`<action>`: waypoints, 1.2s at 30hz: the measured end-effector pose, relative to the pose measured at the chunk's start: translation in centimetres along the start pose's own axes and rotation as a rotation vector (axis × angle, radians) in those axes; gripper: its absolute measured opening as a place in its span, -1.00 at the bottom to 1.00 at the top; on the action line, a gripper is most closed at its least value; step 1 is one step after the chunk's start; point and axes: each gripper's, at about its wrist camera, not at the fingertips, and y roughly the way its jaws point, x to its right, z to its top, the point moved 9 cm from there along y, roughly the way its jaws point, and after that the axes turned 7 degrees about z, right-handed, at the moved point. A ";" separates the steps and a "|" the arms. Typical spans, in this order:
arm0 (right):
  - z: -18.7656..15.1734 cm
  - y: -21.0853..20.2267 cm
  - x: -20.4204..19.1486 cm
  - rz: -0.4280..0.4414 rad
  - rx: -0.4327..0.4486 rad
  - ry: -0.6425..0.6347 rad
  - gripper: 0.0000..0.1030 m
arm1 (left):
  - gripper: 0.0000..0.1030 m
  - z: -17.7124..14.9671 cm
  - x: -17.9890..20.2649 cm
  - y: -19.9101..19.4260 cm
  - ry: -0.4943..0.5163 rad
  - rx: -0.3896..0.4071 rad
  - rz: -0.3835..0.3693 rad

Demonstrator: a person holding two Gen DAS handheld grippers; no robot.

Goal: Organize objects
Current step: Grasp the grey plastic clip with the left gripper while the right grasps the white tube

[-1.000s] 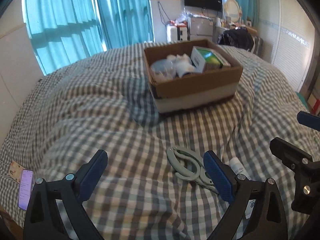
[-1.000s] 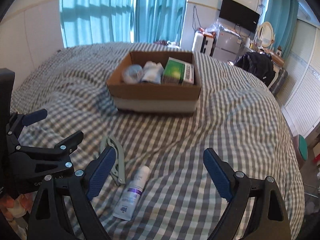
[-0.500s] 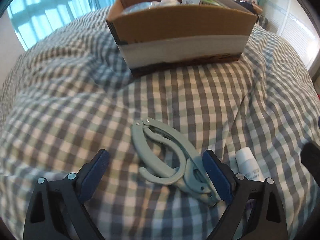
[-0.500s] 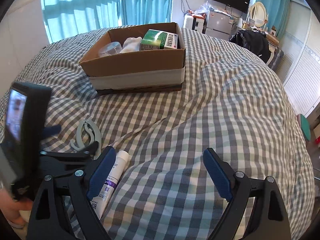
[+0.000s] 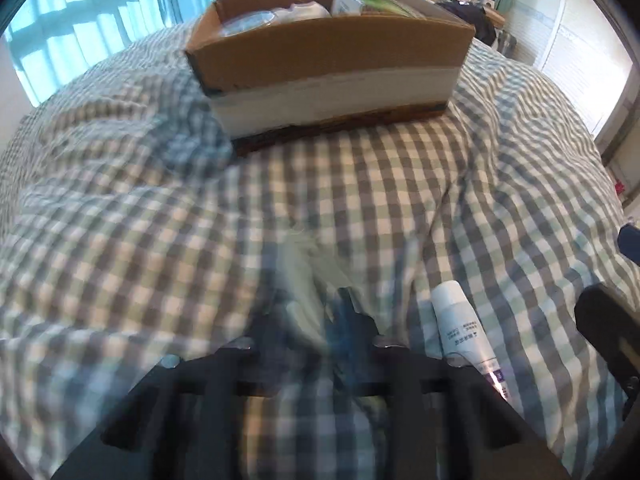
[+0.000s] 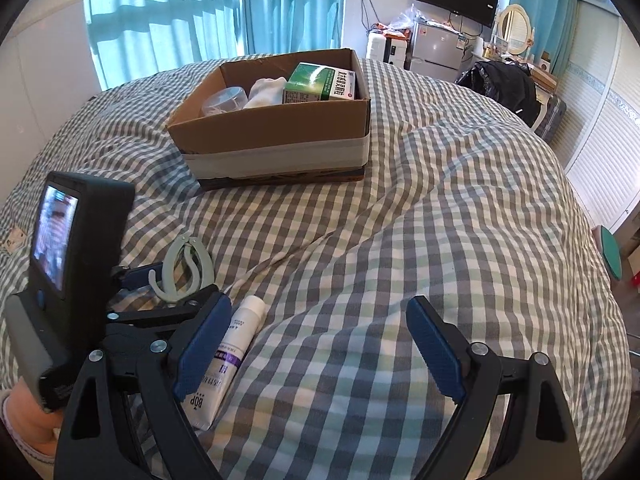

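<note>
On the bed (image 6: 440,208), the left tool (image 5: 316,312) is being closed around pale clips (image 6: 188,268); the right tool (image 6: 320,344) is held wide open, empty.

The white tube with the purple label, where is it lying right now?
In the right wrist view the white tube lies on the checked bedspread at lower left, partly behind the right gripper, just right of the pale green clip.

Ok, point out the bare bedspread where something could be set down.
Free: the wide checked stretch right of the white tube, between the right gripper and the cardboard box. Crowded: lower left, where the left gripper is closing around the pale green clip beside the tube.
</note>
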 end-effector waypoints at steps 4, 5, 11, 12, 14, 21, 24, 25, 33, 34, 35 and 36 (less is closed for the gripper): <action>-0.3 -0.3 -0.9 0.004 -0.007 -0.010 0.73 | -0.62 -0.3 -0.8 -0.9 -0.008 -0.006 -0.031; -0.3 -0.4 -1.2 0.006 -0.008 -0.013 0.73 | -0.63 -0.4 -1.1 -1.0 -0.012 -0.006 -0.038; -0.7 0.0 -3.3 0.025 -0.031 -0.043 0.73 | -0.81 1.2 -3.8 -3.5 -0.037 0.058 -0.040; -0.8 0.3 -3.6 0.028 -0.042 -0.048 0.73 | -0.81 1.4 -4.4 -3.9 -0.037 0.073 -0.022; -1.2 1.2 -4.4 0.043 -0.072 -0.050 0.73 | -0.81 1.9 -5.4 -4.3 -0.046 0.089 -0.017; -3.5 6.1 -7.1 0.071 -0.216 -0.087 0.15 | -0.81 1.4 -6.7 -4.2 -0.053 0.084 -0.020; -4.6 7.9 -7.3 0.057 -0.273 -0.099 -0.05 | -0.81 1.1 -6.9 -4.1 -0.055 0.079 -0.030; -4.9 8.2 -7.2 0.052 -0.283 -0.101 -0.08 | -0.81 1.1 -7.0 -4.1 -0.057 0.079 -0.032; -3.7 6.0 -7.3 0.074 -0.211 -0.091 -0.68 | -0.81 1.0 -6.6 -4.7 -0.049 0.085 -0.049; -3.5 5.5 -7.1 0.076 -0.196 -0.091 -0.68 | -0.81 1.0 -6.5 -4.9 -0.047 0.088 -0.050; -3.1 4.7 -7.0 0.075 -0.182 -0.097 -0.68 | -0.81 1.1 -6.3 -5.2 -0.045 0.092 -0.054; -2.7 4.2 -6.8 0.072 -0.168 -0.099 -0.68 | -0.81 1.1 -6.1 -5.4 -0.046 0.097 -0.057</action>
